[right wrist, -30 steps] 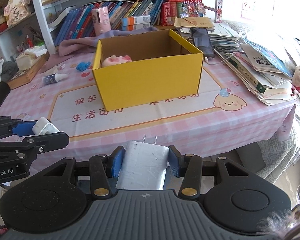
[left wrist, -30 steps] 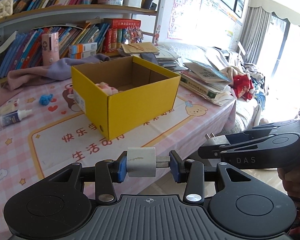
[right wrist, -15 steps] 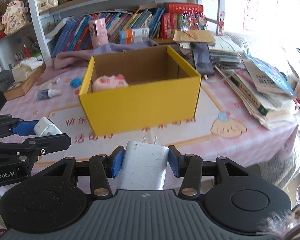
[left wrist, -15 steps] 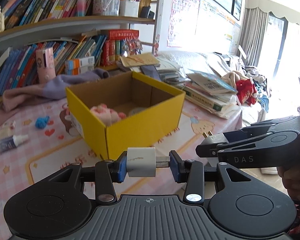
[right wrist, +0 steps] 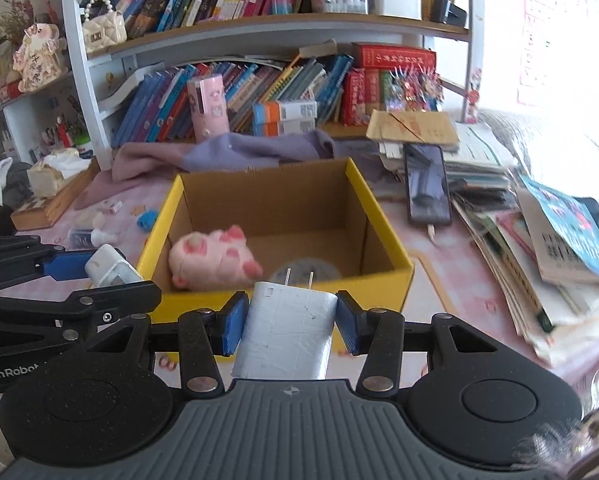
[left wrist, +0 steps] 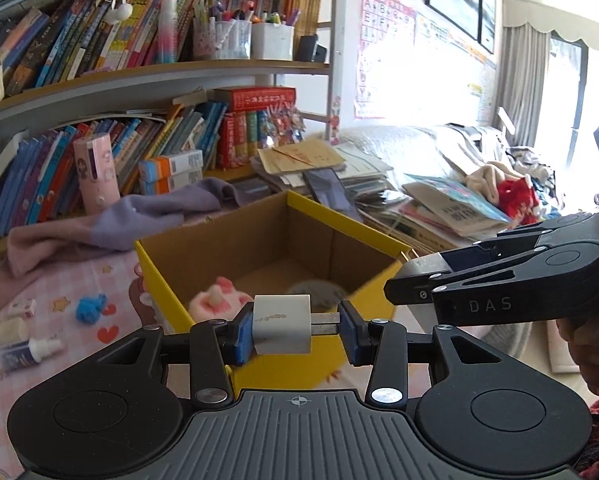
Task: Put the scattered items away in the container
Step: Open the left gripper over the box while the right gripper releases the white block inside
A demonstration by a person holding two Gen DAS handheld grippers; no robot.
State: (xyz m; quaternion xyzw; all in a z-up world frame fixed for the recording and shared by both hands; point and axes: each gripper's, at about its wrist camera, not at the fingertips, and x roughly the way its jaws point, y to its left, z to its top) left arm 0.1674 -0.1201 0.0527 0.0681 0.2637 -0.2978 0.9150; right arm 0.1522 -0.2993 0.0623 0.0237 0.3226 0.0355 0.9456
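From the left wrist view, the left tool (left wrist: 295, 330) is clamped on a small white plug adapter (left wrist: 282, 323), its metal prong reaching across to the far pad, and it hangs just in front of the near wall of the yellow box (left wrist: 161, 280). Inside the box lie a pink plush toy (left wrist: 218, 298) and a grey round thing (too blurred to name). The right tool (left wrist: 409, 280) comes in beside the box's right corner. From the right wrist view, the right tool (right wrist: 287, 322) is closed on a larger white charger (right wrist: 285, 332), prongs pointing toward the box (right wrist: 383, 284), with the left tool (right wrist: 99, 280) level with the box's left wall. The step in hand looks like the carry to the container, both loads not yet over the opening. The next move calls for bringing each tool past the near rim, above the bare cardboard floor to the right of the plush, then letting go. The near rim is the edge to clear; the mouth is wide, though two tools side by side crowd it. A blue scrap (left wrist: 90, 307) and a small bottle (left wrist: 29, 354) lie on the tabletop (left wrist: 59, 292) left of the box.
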